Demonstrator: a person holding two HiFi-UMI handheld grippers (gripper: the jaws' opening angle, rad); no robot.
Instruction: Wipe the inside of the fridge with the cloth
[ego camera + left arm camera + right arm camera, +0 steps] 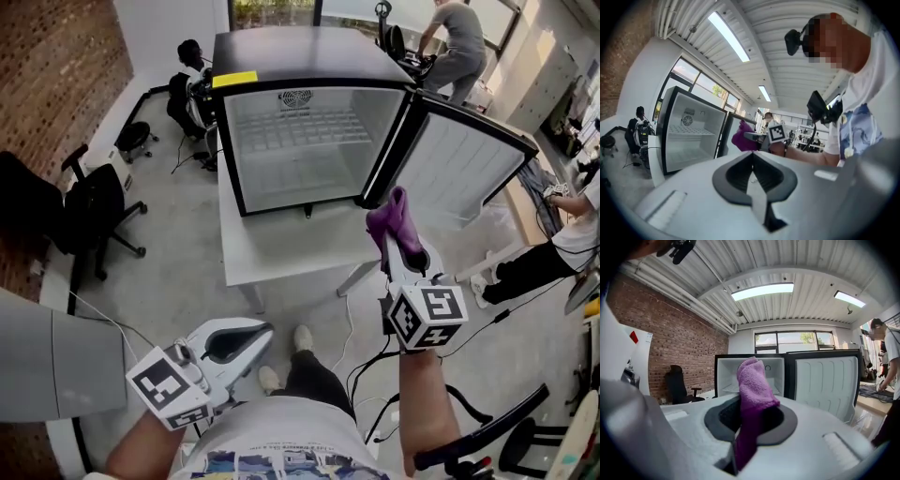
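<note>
A small black fridge [300, 122] stands on a white table [281, 251], its door [459, 159] swung open to the right and its white inside empty. My right gripper [398, 246] is shut on a purple cloth [394, 221], held in the air in front of the open door, short of the fridge. In the right gripper view the cloth [752, 394] stands up between the jaws with the fridge [750, 376] behind it. My left gripper [246, 349] hangs low near my body, shut and holding nothing; its view shows the fridge [689, 133] and the cloth [743, 138].
A black office chair [94, 211] stands left by the brick wall [52, 84]. People work at the back [455, 47] and at the right [562, 244]. Cables [375, 366] run over the floor by my feet. A grey cabinet [56, 366] sits at the lower left.
</note>
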